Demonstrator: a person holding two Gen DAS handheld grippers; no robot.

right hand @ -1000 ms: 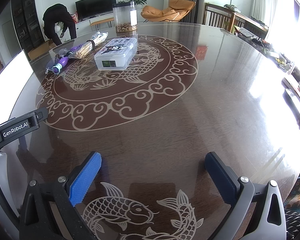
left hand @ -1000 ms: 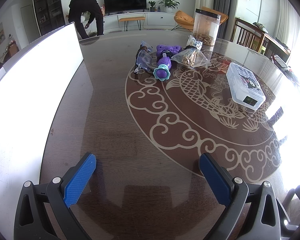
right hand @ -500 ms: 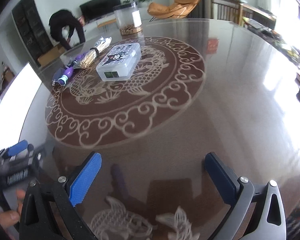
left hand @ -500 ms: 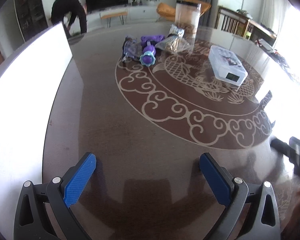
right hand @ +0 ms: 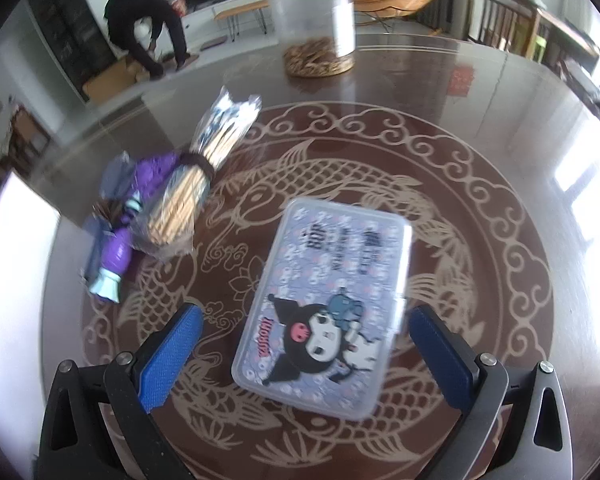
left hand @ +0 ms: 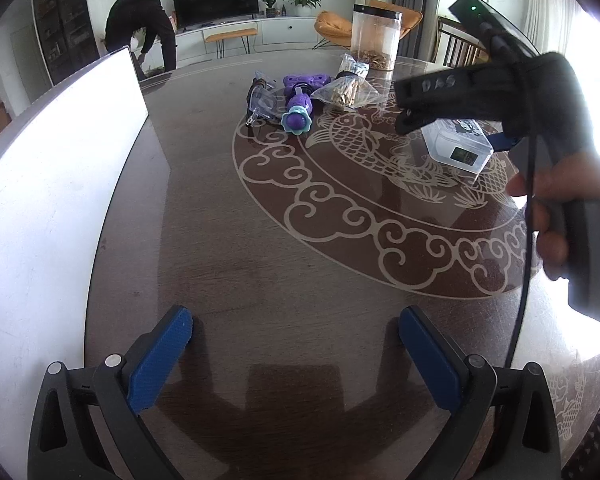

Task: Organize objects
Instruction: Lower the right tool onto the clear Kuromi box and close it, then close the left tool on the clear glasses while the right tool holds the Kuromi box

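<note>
Hovering over a round dark wooden bench (right hand: 500,128) inlaid with pale carp and cloud scrolls, the right tongs (right hand: 304,344) stand wide open, their blue pads either side of the near end of a clear rectangular plastic box with a cartoon-printed lid (right hand: 324,308), touching nothing. The box lies flat near the middle of the inlay, well apart from a clear bag of pale wooden sticks (right hand: 196,184) and a purple plastic toy with a pale blue flower-shaped end (right hand: 120,248). A tall clear plastic jar with a dark lid (right hand: 312,20) stands farther back.

The left tongs (left hand: 296,344) hang wide and empty above bare wood beside a white board (left hand: 52,184) standing on edge.

Judged from here, the box looks light, stiff and smooth-sided, likely to slip on the glossy top; a grip across its short sides, below the lid rim, seems safest. Its contents cannot be made out. Motion blur smears the right-wrist view, and from the left the person's hand (left hand: 556,208) and the right tool hide part of the box.
</note>
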